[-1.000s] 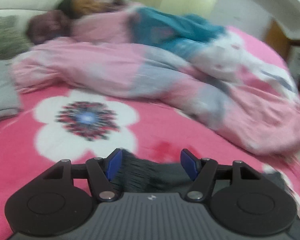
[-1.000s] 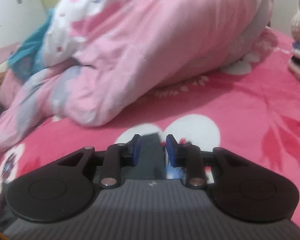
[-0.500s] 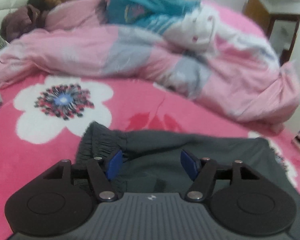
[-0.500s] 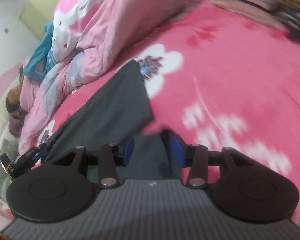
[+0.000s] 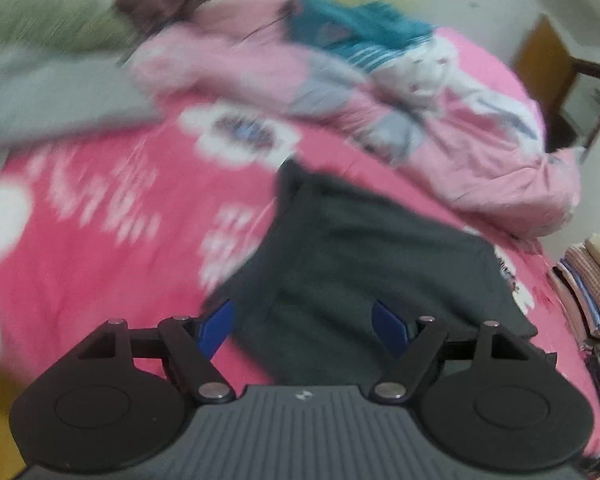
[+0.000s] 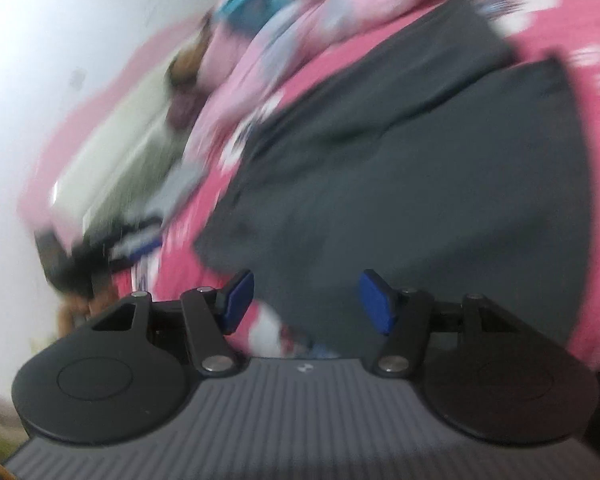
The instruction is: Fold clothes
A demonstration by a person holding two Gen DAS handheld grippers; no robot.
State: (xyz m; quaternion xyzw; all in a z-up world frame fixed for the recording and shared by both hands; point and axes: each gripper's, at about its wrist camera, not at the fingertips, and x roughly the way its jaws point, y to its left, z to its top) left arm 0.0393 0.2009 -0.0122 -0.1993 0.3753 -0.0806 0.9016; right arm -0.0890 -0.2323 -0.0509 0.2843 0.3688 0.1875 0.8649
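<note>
Two spread empty grippers, left gripper (image 5: 302,326), right gripper (image 6: 306,300), dark garment (image 5: 364,264) lying just ahead.

Rumpled pink quilt (image 5: 480,148) on flowered pink bedspread (image 5: 100,248).

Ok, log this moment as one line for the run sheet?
phase: fold clothes, between grasps | left gripper: open, empty | right gripper: open, empty | dark grey garment: lying on pink floral bedspread | views: motion-blurred
</note>
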